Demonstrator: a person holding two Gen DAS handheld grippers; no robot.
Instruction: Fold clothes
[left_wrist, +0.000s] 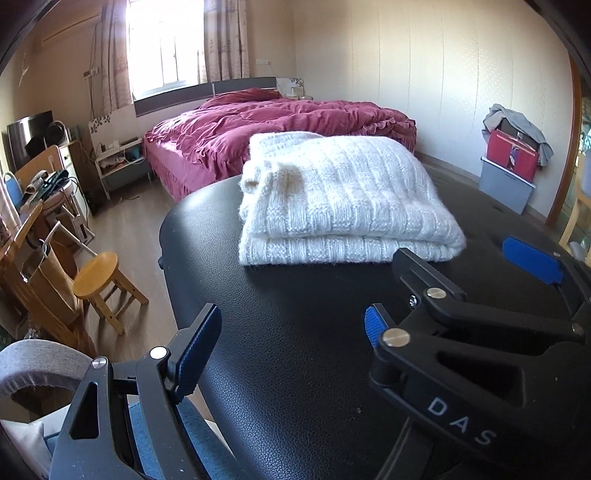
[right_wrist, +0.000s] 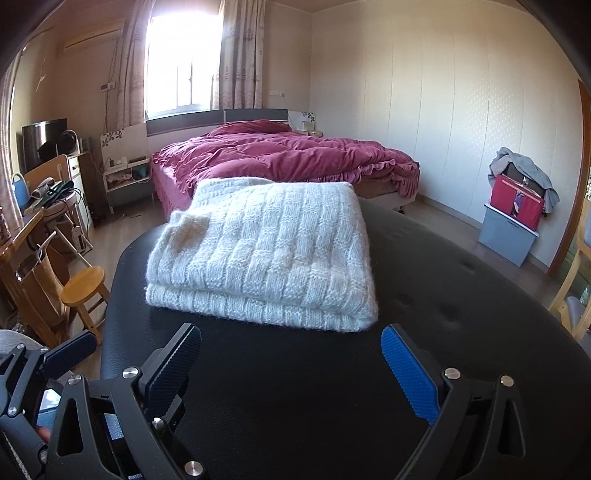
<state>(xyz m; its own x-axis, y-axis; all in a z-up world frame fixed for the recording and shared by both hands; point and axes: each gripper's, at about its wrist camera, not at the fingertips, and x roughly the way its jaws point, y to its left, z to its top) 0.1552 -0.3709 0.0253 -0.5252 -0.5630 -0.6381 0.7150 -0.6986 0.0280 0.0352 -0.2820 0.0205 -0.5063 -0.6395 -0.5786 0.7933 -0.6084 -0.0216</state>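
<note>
A white knitted sweater lies folded in a neat stack on the black leather table; it also shows in the right wrist view. My left gripper is open and empty, hovering over the table in front of the sweater. My right gripper is open and empty, just short of the sweater's near edge. In the left wrist view the right gripper appears at the right, close to the sweater's near right corner. In the right wrist view one finger of the left gripper shows at the lower left.
A bed with a red quilt stands behind the table. A wooden stool and a wooden desk are at the left. A red box on a grey bin stands by the right wall.
</note>
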